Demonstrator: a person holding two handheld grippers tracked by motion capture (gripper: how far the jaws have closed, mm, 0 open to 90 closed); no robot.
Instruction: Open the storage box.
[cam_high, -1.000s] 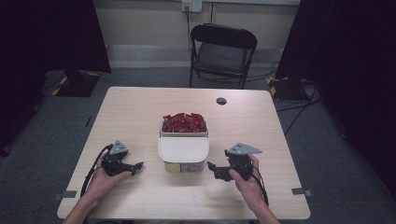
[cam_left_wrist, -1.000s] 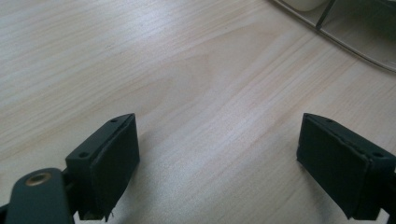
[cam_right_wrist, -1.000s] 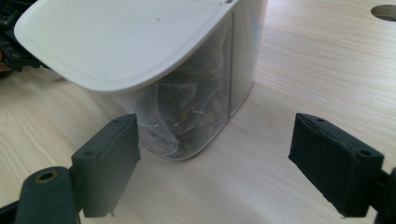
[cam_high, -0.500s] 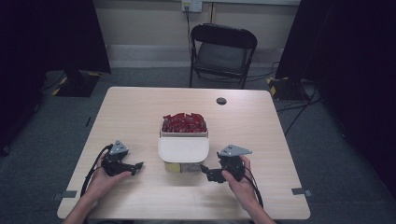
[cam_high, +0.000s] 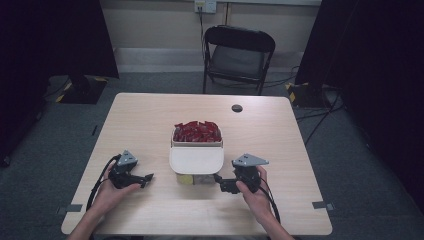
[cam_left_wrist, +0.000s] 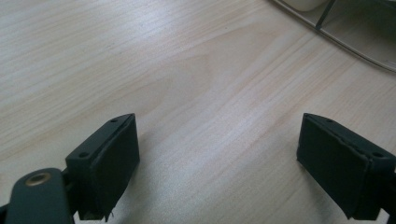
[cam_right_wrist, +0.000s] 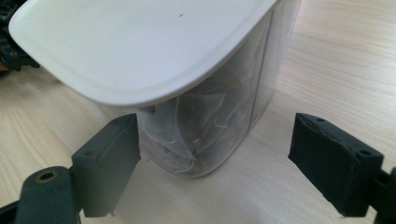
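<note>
A clear container with a white lid (cam_high: 196, 160) stands at the table's middle front, with pale sachets (cam_right_wrist: 196, 121) visible through its wall. Directly behind it a wooden box of red packets (cam_high: 196, 132) sits. My right gripper (cam_high: 220, 181) is open at the container's right front corner. In the right gripper view the right gripper (cam_right_wrist: 217, 163) has the container (cam_right_wrist: 154, 51) close ahead, its near corner reaching between the jaws without touching them. My left gripper (cam_high: 146, 178) rests open left of the container. The left gripper (cam_left_wrist: 219, 158) holds nothing over bare wood (cam_left_wrist: 177, 79).
A small black round disc (cam_high: 237, 108) lies on the table (cam_high: 150, 115) at the back right. A black folding chair (cam_high: 239, 55) stands behind the far edge. The container's base (cam_left_wrist: 359, 37) shows at the top right of the left gripper view.
My right gripper has slid left, closing in on the container's right corner. The left gripper has stayed where it was.
</note>
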